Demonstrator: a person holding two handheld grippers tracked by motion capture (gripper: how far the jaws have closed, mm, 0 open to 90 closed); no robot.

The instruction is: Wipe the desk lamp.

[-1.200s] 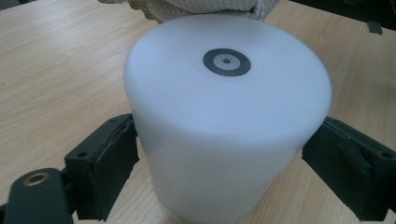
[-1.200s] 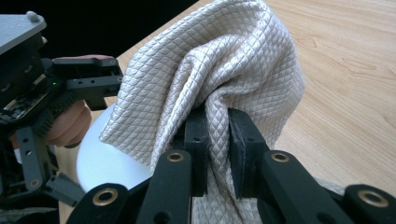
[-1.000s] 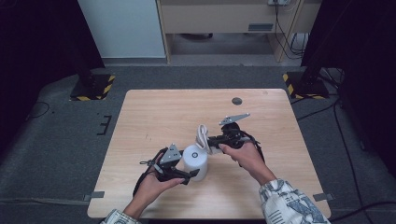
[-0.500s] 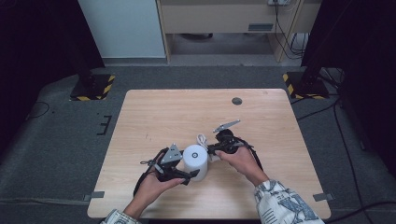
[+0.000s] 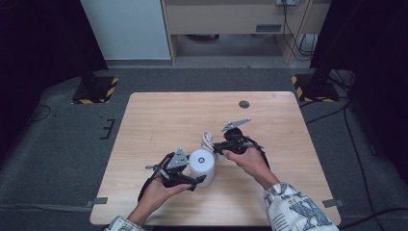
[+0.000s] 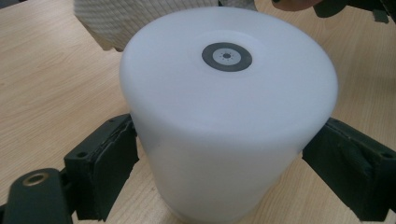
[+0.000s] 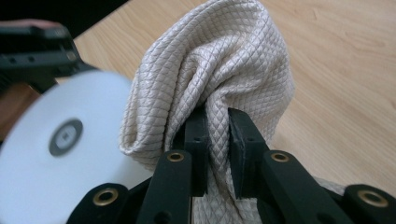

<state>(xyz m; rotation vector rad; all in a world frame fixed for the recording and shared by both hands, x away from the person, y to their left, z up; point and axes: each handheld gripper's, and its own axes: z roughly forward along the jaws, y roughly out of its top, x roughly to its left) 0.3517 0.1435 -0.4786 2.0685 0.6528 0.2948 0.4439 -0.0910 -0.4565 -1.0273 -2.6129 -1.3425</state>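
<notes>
A white cylinder (image 5: 201,163) with a small grey ring on its top stands on the wooden table (image 5: 159,115). My left gripper (image 5: 198,172) holds it from the near side. In the left gripper view the cylinder (image 6: 229,107) sits between the two pads of this gripper (image 6: 229,168), which press on its sides. My right gripper (image 5: 217,148) is shut on a cream quilted cloth (image 5: 208,140), just behind the cylinder. In the right gripper view the cloth (image 7: 224,65) bunches up out of the closed right gripper (image 7: 215,140), with the cylinder (image 7: 51,163) at the left.
A small dark round disc (image 5: 244,104) lies near the table's far edge. Black stands with yellow-striped feet (image 5: 96,91) sit on the grey floor on both sides beyond the table. Bare wood stretches to the left and far side of the table.
My right hand has shifted a little with the cloth, staying close behind the cylinder. The left gripper and the cylinder have kept still.
</notes>
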